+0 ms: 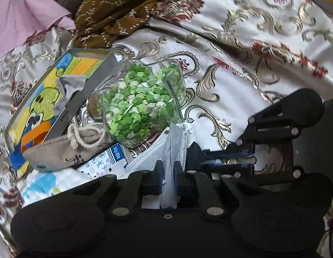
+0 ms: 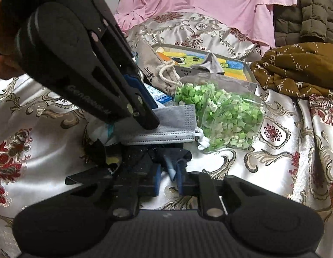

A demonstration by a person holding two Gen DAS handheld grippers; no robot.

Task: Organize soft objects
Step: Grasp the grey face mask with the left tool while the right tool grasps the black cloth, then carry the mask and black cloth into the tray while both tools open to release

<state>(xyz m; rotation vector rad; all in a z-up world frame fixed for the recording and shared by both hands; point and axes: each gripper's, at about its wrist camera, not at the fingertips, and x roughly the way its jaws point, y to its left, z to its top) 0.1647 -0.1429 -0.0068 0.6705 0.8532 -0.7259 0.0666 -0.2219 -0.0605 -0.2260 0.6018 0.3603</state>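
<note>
Bedspread [image 1: 241, 49]: glossy satin-like cloth w/ woven gold and red motifs, creased. Face mask [image 1: 169, 150]: matt non-woven fabric, grey/white, dimpled edge. Clear bag [image 1: 140, 101]: shiny transparent plastic, full of matt green paper bits. Pouch [image 1: 65, 150]: coarse beige cloth w/ rough cord. Tin lid [image 1: 58, 99]: dull metal rim, smooth printed face. Brown scarf [image 1: 114, 10]: matt soft cloth. Quilted jacket [image 2: 306, 13]: matt, stitched. Hand-held grippers: matt black plastic, bare metal rivets.

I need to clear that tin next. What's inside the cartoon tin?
A crumpled grey cloth lies in the cartoon tin, on its printed bottom. The beige drawstring pouch overlaps the near end, hiding anything beneath it.
</note>
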